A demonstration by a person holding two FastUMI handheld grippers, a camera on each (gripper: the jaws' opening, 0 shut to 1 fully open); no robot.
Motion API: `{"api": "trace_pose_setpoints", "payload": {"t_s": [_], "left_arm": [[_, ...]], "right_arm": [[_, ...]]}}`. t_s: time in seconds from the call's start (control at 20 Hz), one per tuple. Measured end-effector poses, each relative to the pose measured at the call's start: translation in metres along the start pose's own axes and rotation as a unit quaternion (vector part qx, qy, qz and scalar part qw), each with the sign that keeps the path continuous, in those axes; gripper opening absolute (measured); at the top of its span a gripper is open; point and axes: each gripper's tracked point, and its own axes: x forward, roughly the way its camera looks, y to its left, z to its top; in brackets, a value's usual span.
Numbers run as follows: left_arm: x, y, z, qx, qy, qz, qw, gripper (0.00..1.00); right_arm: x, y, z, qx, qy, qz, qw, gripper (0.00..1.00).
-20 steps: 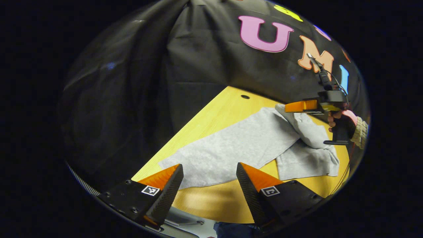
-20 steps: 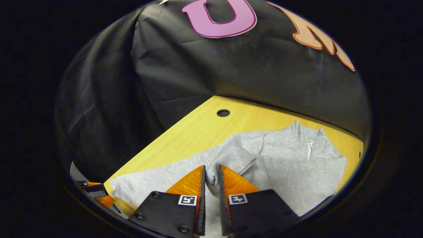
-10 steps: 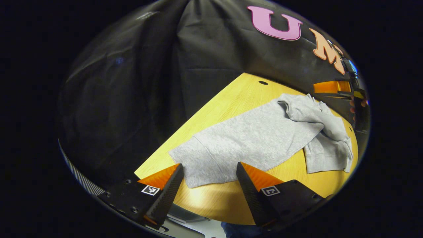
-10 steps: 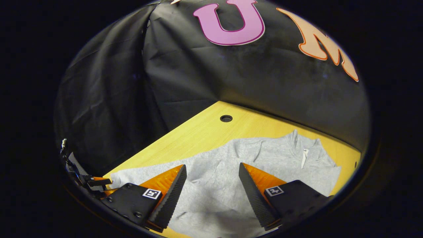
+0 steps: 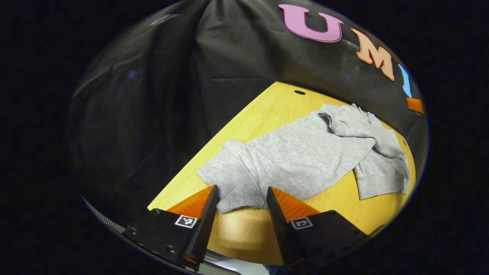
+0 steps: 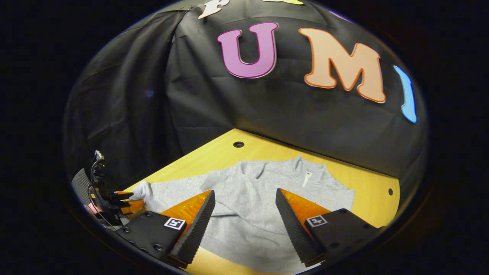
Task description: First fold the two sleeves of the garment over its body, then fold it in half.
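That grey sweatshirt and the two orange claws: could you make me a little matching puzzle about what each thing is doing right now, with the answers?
Things:
1. left gripper
2. right gripper
3. grey sweatshirt
4. round hole

States:
A. spread on the yellow table, one sleeve already folded over its body
B. open, raised over the garment's body, holding nothing
C. open, its fingers either side of the cuff of the sleeve that is not yet folded
D. in the bare tabletop, beyond the garment, towards the black cloth wall

Pairs: 1-C, 2-B, 3-A, 4-D
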Motion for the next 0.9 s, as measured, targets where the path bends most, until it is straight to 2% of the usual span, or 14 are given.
{"api": "trace_pose_setpoints", "payload": {"t_s": [0.15,0.2,0.25,0.35,0.55,0.65,0.85,0.9], "left_arm": [[0.003,-0.004,0.004,-0.012,-0.004,-0.004,1.0,0.38],[0.004,-0.006,0.004,-0.016,-0.004,-0.003,1.0,0.36],[0.005,-0.008,0.004,-0.017,-0.004,-0.003,1.0,0.28],[0.005,-0.01,0.004,-0.013,0.004,-0.001,1.0,0.17],[0.005,-0.012,0.005,-0.02,0.036,0.011,0.999,0.07],[0.007,-0.026,0.01,-0.068,0.059,0.017,0.996,0.02],[-0.003,-0.056,0.054,-0.116,0.023,-0.006,0.993,0.0],[-0.01,-0.079,0.082,-0.114,0.001,-0.027,0.993,0.0]], "right_arm": [[-0.045,-0.035,-0.003,0.022,-0.008,-0.051,0.998,0.99],[-0.056,-0.044,-0.005,0.032,-0.01,-0.066,0.997,0.99],[-0.066,-0.052,-0.006,0.045,-0.011,-0.078,0.996,0.99],[-0.083,-0.069,-0.009,0.064,-0.014,-0.101,0.993,0.96],[-0.112,-0.112,-0.014,0.085,-0.016,-0.15,0.985,0.99],[-0.131,-0.15,-0.022,0.118,-0.019,-0.184,0.976,0.99],[-0.15,-0.18,-0.03,0.134,-0.021,-0.209,0.969,0.98],[-0.158,-0.192,-0.031,0.136,-0.023,-0.218,0.966,0.98]]}}
